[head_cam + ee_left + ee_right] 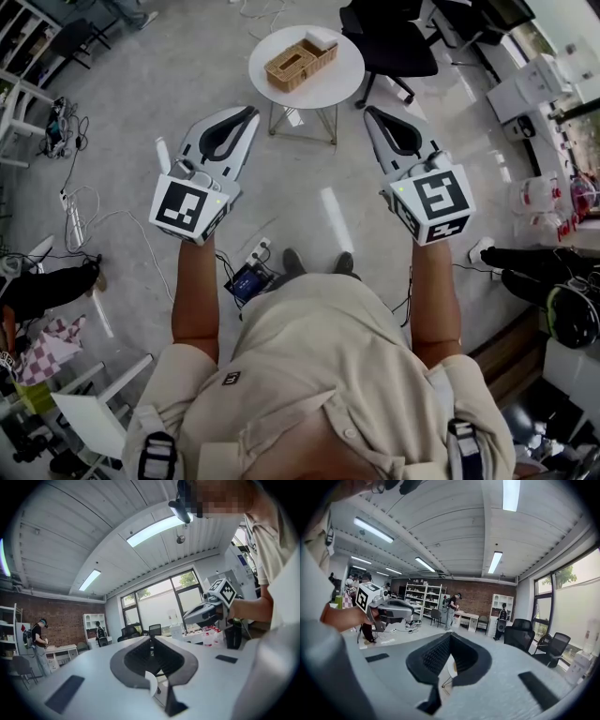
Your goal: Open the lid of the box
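Observation:
A woven wicker box (299, 64) sits on a small round white table (345, 73) ahead of me, with a small white object (321, 37) beside it. I hold both grippers up in front of my body, well short of the table. The left gripper (250, 113) (151, 638) has its jaws meeting at the tips with nothing between them. The right gripper (368, 112) (450, 634) is likewise shut and empty. The two grippers are level with each other, and each shows in the other's view. Part of the table (450, 666) shows through the right jaws' gap.
A black office chair (394, 42) stands just right of the table. Cables and a power strip (71, 217) lie on the floor at left, near a white shelf (19, 98). Bottles (539, 195) and desks line the right side. People stand far off by brick-wall shelves (452, 603).

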The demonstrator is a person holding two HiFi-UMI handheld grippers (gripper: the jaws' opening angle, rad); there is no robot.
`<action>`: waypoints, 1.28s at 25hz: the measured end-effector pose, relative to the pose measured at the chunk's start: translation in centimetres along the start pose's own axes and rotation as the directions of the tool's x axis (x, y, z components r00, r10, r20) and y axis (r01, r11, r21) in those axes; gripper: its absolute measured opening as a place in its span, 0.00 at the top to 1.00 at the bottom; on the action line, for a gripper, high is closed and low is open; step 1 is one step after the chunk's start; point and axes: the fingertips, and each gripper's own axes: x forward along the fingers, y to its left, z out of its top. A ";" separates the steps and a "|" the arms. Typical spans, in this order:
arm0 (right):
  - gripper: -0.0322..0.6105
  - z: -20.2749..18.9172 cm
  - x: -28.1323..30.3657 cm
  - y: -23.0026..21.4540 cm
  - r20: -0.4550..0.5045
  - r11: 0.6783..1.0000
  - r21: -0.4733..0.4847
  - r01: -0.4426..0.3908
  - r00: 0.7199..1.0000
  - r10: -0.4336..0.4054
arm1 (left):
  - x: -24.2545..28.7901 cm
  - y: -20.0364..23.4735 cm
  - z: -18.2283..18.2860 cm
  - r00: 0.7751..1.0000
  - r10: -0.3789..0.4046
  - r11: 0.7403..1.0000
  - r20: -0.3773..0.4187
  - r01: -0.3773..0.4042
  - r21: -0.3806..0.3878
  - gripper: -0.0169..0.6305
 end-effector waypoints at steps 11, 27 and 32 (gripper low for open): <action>0.96 1.8 3.2 1.2 0.057 0.998 0.064 0.023 0.998 -0.027 | -1.3 3.7 -1.2 0.999 -0.035 0.999 0.011 0.035 -0.007 0.94; 0.96 1.3 8.0 -2.5 0.056 0.998 0.060 0.008 0.998 -0.012 | 2.7 6.9 -2.9 1.000 -0.029 0.999 -0.002 0.029 -0.018 0.94; 0.96 1.1 9.9 -6.0 0.067 0.998 0.052 -0.033 0.997 0.030 | 5.8 7.3 -3.2 1.000 0.009 1.000 -0.022 -0.009 -0.024 0.94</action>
